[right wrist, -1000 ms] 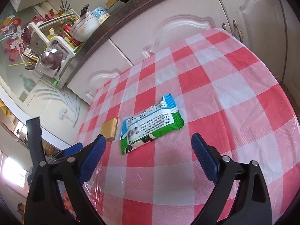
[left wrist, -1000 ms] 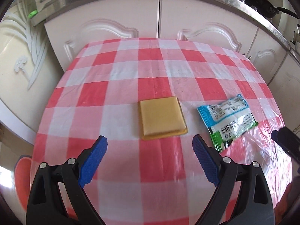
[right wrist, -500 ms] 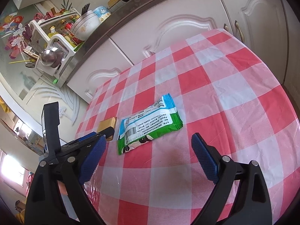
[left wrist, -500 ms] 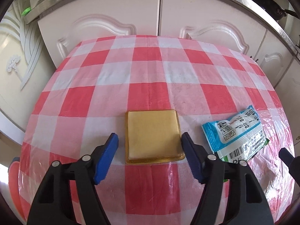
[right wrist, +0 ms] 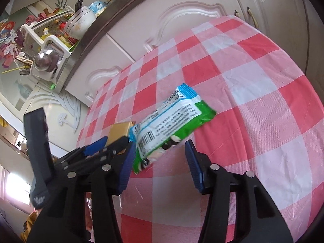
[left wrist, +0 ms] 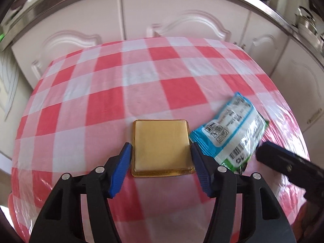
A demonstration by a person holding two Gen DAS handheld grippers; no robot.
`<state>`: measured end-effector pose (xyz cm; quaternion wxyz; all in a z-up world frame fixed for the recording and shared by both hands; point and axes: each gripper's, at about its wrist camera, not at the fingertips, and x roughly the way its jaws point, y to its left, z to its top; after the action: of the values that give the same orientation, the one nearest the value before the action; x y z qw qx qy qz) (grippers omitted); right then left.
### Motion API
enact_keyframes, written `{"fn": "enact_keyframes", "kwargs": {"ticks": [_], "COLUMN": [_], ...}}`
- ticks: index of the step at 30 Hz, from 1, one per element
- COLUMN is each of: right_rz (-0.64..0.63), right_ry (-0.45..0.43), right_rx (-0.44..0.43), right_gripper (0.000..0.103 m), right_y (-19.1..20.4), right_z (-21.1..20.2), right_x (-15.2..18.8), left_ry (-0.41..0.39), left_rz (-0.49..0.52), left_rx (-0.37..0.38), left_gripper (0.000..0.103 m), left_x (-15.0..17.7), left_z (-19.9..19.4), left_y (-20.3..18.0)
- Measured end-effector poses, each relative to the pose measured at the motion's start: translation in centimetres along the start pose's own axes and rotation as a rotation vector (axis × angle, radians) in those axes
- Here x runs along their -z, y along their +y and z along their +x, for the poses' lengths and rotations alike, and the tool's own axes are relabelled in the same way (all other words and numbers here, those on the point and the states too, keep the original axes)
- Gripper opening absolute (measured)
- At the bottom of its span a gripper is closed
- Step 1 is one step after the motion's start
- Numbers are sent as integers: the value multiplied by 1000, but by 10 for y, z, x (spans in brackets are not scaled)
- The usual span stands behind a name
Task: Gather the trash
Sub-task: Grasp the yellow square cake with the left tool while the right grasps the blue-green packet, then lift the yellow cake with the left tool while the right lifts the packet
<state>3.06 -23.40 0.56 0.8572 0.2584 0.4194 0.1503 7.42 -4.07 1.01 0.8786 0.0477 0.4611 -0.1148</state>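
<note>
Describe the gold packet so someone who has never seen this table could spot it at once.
Start at the red-and-white checked tablecloth in front of the white cabinets. Near its front edge lies a flat square gold packet, between the left gripper jaws. Its neighbour, a blue, white and green wrapper, is printed; the gold one is plain.

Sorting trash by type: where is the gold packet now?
In the left wrist view the gold packet lies flat on the checked tablecloth, between the left claw tips, with the snack wrapper right beside it.

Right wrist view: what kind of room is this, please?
Most likely a home kitchen: a white dish rack with bowls stands on a steel-edged counter above cream panelled cabinet doors, beside a red-and-white checked tablecloth.
</note>
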Motion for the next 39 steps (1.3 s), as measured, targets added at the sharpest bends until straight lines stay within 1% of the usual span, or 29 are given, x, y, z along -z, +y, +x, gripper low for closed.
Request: {"fn": "enact_keyframes", "kwargs": {"ticks": [1,3,5,7,8,11,13,15,19,21,22,23,27,30,32,35,39], "right_rz": [-6,-18,-35,-57,-67,-92,-121,-168,-245,-276,-291,-295,-316,-320,-303,-277,-234], "right_ry": [-5,-24,-47,-62,-67,-62,-56,-44,-31,-33,-38,-43,-38,-45,-56,-66,-75], "right_rx": [12,46,90,136,163,215,240,286,368,396,411,408,419,405,384,350,273], "right_gripper": [53,60,76,82,83,85,86,87,88,83,74,58,55,48,43,40,38], "right_y": [-1,-2,-5,-6,-7,-10,-8,-1,9,13,14,15,18,17,15,11,7], "right_z": [-1,-4,-8,-11,-12,-11,-8,-3,7,10,11,10,12,10,7,3,-3], "right_x": [-1,-3,-7,-9,-10,-12,-12,-10,-6,-4,-3,-3,-3,-3,-4,-6,-7], "left_ry": [4,12,22,32,34,32,30,29,33,29,27,23,10,9,9,6,2], "left_rz": [12,41,74,99,105,91,92,89,64,46,39,33,16,-2,-12,-27,-48], "left_rx": [14,43,94,151,165,169,147,123,114,114,114,115,114,114,116,115,107], "left_gripper": [60,60,60,61,61,61,61,61,60,60,60,60,60,60,61,61,61], "left_x": [2,6,12,17,19,21,22,24,26,27,27,27,28,29,30,32,33], "left_z": [-2,-6,-10,-14,-16,-18,-18,-18,-20,-23,-24,-26,-33,-37,-38,-40,-41], "left_y": [-5,-16,-31,-43,-47,-48,-44,-39,-27,-22,-21,-19,-14,-9,-6,-2,4]}}
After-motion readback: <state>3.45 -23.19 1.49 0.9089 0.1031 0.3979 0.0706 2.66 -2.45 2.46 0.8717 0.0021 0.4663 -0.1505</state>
